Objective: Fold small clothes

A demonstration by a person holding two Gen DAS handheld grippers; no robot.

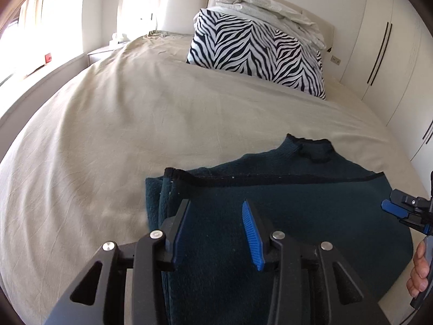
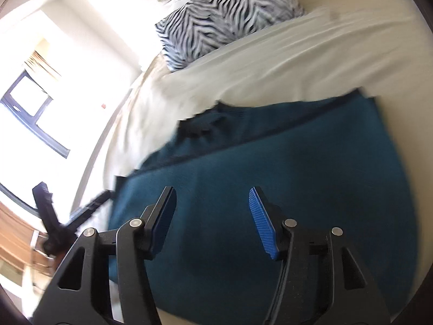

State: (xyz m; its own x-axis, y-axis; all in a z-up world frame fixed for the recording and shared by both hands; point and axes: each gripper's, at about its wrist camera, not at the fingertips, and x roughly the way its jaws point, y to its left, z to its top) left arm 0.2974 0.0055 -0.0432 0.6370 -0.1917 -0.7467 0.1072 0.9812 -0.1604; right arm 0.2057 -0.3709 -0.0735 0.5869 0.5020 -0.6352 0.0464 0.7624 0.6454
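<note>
Your left gripper hangs over the near left part of the dark teal sweater, angled downward toward the bed, its jaws parted with nothing between the blue pads; only the knit lies below them. Your right gripper is tilted down the same way over the sweater's broad folded panel, jaws standing apart and gripping nothing. That view is motion-blurred, so finer detail of the cloth is hard to read.

The sweater lies flat on the beige bedsheet at the near edge of the bed. Its lower part is folded up over the body, so a dark trimmed hem runs across the garment, and the collar points toward the head of the bed. On the left side, layered edges of the fold show.

From the left wrist view, your right gripper's tip reaches in at the right edge, just over the sweater's right side, and your right hand wraps its handle. From the right wrist view, the left gripper shows blurred at the lower left, off the sweater's corner.

A zebra-print pillow sits well beyond, near the headboard, with a crumpled white duvet heaped on it.
</note>
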